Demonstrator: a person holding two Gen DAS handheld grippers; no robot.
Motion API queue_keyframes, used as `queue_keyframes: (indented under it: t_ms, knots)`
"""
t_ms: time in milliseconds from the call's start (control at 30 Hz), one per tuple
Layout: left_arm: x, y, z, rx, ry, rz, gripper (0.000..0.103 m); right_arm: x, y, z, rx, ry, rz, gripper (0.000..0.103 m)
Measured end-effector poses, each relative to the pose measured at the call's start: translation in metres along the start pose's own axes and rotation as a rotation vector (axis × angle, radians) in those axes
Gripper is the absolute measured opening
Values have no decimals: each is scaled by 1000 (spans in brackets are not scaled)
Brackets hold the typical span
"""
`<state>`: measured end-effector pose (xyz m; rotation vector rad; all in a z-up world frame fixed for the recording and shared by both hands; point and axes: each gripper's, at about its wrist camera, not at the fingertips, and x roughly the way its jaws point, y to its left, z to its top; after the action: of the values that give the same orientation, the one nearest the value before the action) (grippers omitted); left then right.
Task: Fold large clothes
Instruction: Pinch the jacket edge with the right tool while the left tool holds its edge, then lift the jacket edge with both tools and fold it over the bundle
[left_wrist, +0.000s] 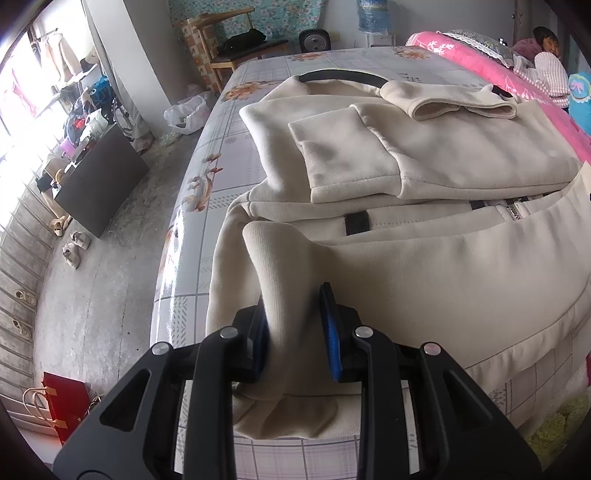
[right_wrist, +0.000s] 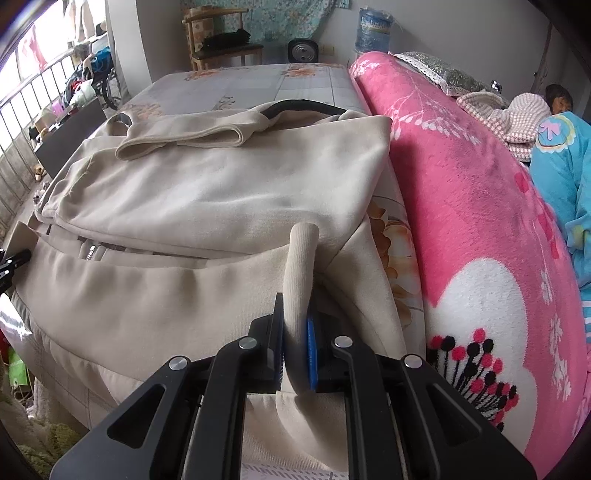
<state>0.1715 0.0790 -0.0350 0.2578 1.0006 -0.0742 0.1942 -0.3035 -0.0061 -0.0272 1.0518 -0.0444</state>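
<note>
A large cream jacket (left_wrist: 424, 158) with a black collar and a zipper lies on the bed, its sleeves folded across the upper body. It also shows in the right wrist view (right_wrist: 207, 192). My left gripper (left_wrist: 295, 325) is shut on a bunch of the jacket's ribbed hem (left_wrist: 273, 266) at the near left corner. My right gripper (right_wrist: 295, 332) is shut on the ribbed hem (right_wrist: 301, 258) at the near right corner, lifted into an upright fold. The left gripper's edge (right_wrist: 11, 266) shows at the far left of the right wrist view.
The bed has a grey floral sheet (left_wrist: 207, 177). A thick pink blanket (right_wrist: 480, 221) lies along the jacket's right side. A person (right_wrist: 557, 103) lies beyond it. The bed's left edge drops to a concrete floor (left_wrist: 110, 277) with shoes and a dark cabinet (left_wrist: 99, 184).
</note>
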Motion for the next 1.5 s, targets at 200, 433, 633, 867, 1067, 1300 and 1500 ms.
queue_keyframes:
  t_ms: [200,433,633,867,1067,1300,1500]
  knots:
    - [-1,2,-2,-7,-3,-12,25,-23,8,-1,-24,-55,-36,7]
    - [-5,6,-4,-31,-26,-19,18,-39,13,-6,-23,-93,-67,7]
    - [-29,15,-5,-84,-100,-32,6,-51,16,-7,-30,-126,-80,7]
    - [-56,17,-8,-98,-149,-34,5,-66,14,-14,-12,-154,-88,7]
    - [-69,17,-16,-102,-170,-34,5,-74,9,-23,19,-170,-80,7]
    - [-100,14,-18,-118,-281,-47,5,-93,10,-30,28,-227,-74,7]
    - [-125,15,-21,-124,-352,-53,5,-116,7,-35,53,-291,-77,6]
